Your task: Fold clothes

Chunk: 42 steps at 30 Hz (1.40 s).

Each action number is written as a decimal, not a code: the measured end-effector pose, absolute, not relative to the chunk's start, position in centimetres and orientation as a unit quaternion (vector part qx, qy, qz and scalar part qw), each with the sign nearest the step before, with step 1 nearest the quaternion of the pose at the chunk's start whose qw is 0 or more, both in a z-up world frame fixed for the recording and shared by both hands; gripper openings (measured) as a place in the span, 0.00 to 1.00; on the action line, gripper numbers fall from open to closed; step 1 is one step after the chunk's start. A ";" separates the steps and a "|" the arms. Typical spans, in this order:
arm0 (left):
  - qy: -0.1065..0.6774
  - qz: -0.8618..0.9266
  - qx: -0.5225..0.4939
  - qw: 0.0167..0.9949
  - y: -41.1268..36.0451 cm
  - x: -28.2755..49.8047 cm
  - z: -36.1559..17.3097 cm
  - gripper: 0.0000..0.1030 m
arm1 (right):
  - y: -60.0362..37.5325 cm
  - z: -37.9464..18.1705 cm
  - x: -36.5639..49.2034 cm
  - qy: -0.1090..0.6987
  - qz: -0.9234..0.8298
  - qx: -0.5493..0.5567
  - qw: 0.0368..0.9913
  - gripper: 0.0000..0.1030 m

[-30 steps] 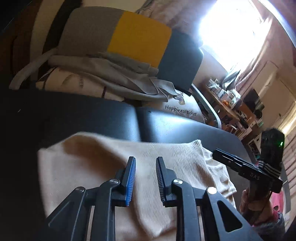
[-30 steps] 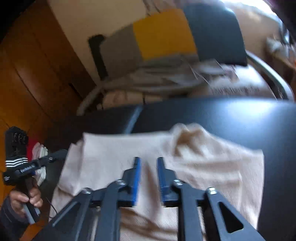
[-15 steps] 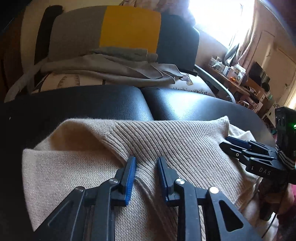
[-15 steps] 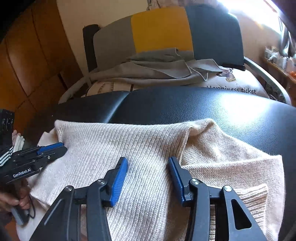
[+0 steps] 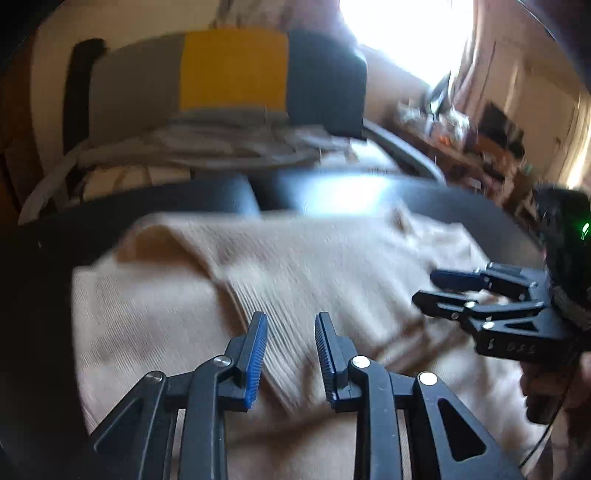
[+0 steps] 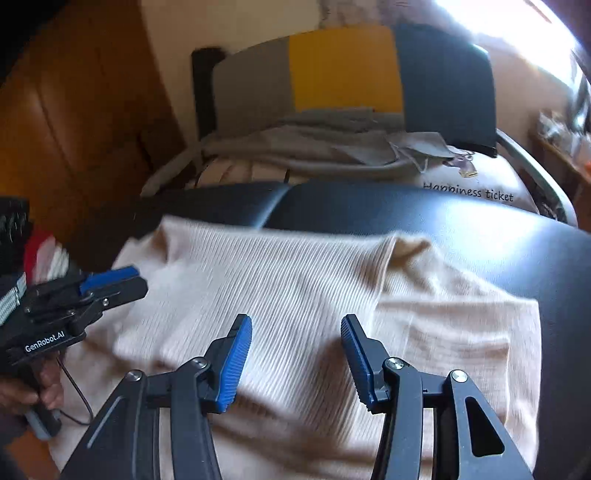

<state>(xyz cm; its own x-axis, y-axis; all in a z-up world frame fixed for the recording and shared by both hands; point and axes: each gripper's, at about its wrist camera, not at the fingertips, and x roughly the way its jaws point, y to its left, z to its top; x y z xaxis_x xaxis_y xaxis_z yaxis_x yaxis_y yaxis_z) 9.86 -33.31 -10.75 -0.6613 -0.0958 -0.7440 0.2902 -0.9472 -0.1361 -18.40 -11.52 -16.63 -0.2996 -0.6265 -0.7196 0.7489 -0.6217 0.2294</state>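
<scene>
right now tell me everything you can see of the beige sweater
The sweater is a beige ribbed knit, lying partly folded and rumpled on the black cushion. A ribbed panel lies over its middle, ending in a diagonal edge. Both grippers, left and right, are open above it; neither visibly grips it.

Strong daylight pours from a blown-out window (image 5: 399,33) at upper right, leaving glare on the black cushion (image 6: 461,225). Both views are motion-blurred, with dark, curved fisheye edges.
</scene>
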 end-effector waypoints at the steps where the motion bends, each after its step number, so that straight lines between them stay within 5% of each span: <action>1: 0.119 -0.903 0.401 0.101 -32.8 10.3 -11.1 0.26 | -11.3 -16.7 -18.0 0.075 -0.801 0.407 0.432 0.50; 28: 0.137 -0.899 0.388 0.151 -31.8 13.1 -10.6 0.29 | -11.1 -17.3 -13.5 0.130 -0.808 0.373 0.437 0.63; 36: 0.177 -0.908 0.336 0.175 -30.5 25.2 -8.1 0.29 | -11.5 -17.0 -12.9 0.155 -0.816 0.366 0.421 0.69; 40: 0.175 -0.901 0.340 0.205 -30.5 30.3 -8.5 0.29 | -10.7 -16.0 -11.6 0.155 -0.822 0.378 0.396 0.88; 42: 0.182 -0.897 0.342 0.214 -30.6 33.3 -9.0 0.29 | -8.6 -14.8 -10.0 0.137 -0.825 0.370 0.404 0.89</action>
<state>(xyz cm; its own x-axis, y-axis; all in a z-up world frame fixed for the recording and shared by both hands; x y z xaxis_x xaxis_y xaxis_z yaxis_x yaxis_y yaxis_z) 33.34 -30.63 -8.98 -0.6744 -0.2596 -0.6912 0.5089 -0.8417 -0.1804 -10.04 -8.60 -14.83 -0.3995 -0.5665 -0.7208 0.7687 -0.6354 0.0733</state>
